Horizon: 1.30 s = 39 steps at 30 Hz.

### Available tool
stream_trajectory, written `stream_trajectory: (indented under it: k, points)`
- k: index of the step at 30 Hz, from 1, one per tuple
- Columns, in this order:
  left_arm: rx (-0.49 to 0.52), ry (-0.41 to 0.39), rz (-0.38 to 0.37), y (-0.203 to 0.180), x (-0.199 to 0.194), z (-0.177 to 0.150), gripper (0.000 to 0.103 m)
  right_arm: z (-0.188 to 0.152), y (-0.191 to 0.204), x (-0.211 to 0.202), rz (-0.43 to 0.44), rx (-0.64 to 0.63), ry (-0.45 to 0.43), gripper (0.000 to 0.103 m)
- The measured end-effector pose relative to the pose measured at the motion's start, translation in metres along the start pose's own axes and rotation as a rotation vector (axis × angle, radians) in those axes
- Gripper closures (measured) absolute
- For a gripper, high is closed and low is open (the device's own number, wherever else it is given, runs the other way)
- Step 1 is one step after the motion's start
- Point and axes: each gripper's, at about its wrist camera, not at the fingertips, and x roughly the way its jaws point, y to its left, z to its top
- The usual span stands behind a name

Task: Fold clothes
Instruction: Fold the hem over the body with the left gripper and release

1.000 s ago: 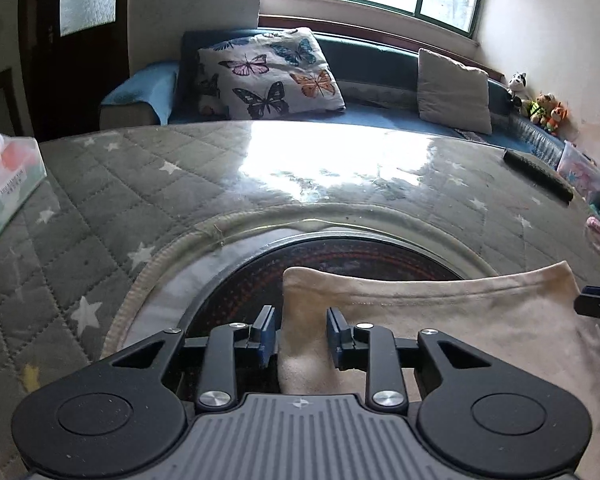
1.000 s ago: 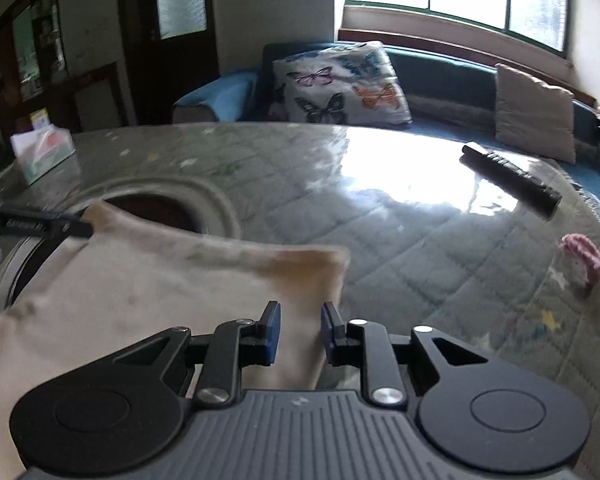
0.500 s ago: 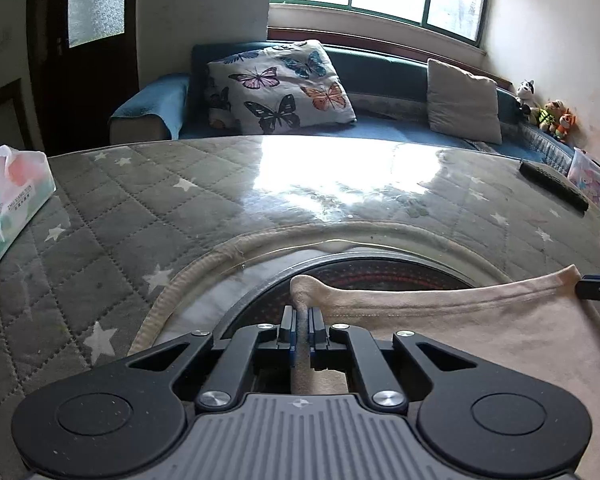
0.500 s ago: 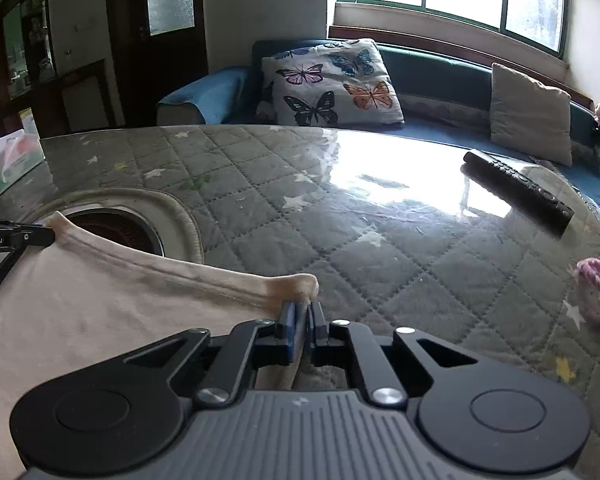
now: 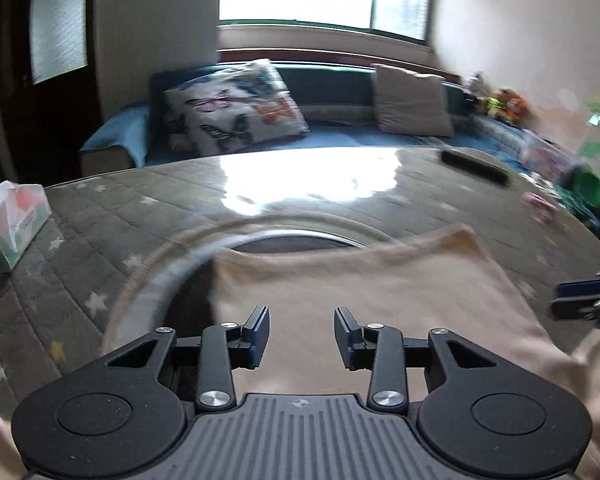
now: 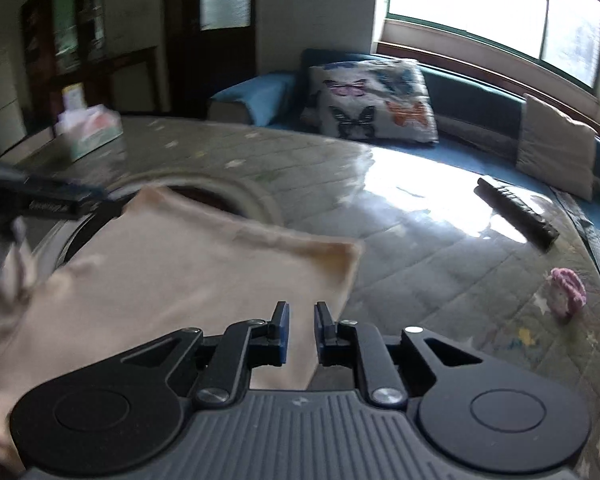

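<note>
A beige garment (image 5: 380,280) lies flat on the quilted star-patterned table cover (image 5: 100,216), partly over a round opening (image 5: 292,242). My left gripper (image 5: 302,322) hovers above its near part. Its jaws are opening, and nothing is pinched between them. In the right wrist view the same garment (image 6: 180,264) spreads to the left. My right gripper (image 6: 302,318) is over the cloth's right edge. Its jaws are opening with a narrow gap, and the cloth lies below them, not clamped. Each gripper shows at the edge of the other view: the right gripper (image 5: 580,300), the left gripper (image 6: 52,200).
A tissue box (image 5: 16,216) stands at the table's left edge. A black remote (image 6: 516,212) and a small pink knitted item (image 6: 568,288) lie on the right. Behind the table is a blue sofa with a butterfly pillow (image 5: 236,112) and a beige cushion (image 5: 412,104).
Half a second ago both grippers were shut on the garment's far corners. Both have let go, drawn back and risen, and the garment lies on the table.
</note>
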Motion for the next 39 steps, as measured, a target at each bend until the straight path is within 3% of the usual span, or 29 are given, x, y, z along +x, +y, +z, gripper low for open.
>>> stream_trajectory:
  k: [11,18,22,24,34,39]
  points:
    - [0.136,0.036,-0.141,-0.079,-0.033,-0.06,0.059,-0.07,0.068,-0.044,0.132,-0.166,0.024,0.085]
    - [0.289,0.038,-0.185,-0.112,-0.042,-0.091,0.051,-0.095,0.077,-0.056,0.116,-0.203,0.028,0.084]
    - [0.403,0.01,-0.177,-0.123,-0.051,-0.102,0.049,-0.104,0.08,-0.062,0.101,-0.229,0.03,0.072]
    - [0.409,0.001,-0.17,-0.123,-0.054,-0.101,0.049,-0.109,0.082,-0.066,0.096,-0.239,0.021,0.071]
    - [0.372,0.006,-0.208,-0.137,-0.044,-0.097,0.048,-0.119,0.065,-0.089,0.089,-0.129,-0.016,0.067]
    - [0.407,0.001,-0.231,-0.148,-0.045,-0.105,0.048,-0.126,0.032,-0.106,-0.006,-0.004,-0.041,0.067]
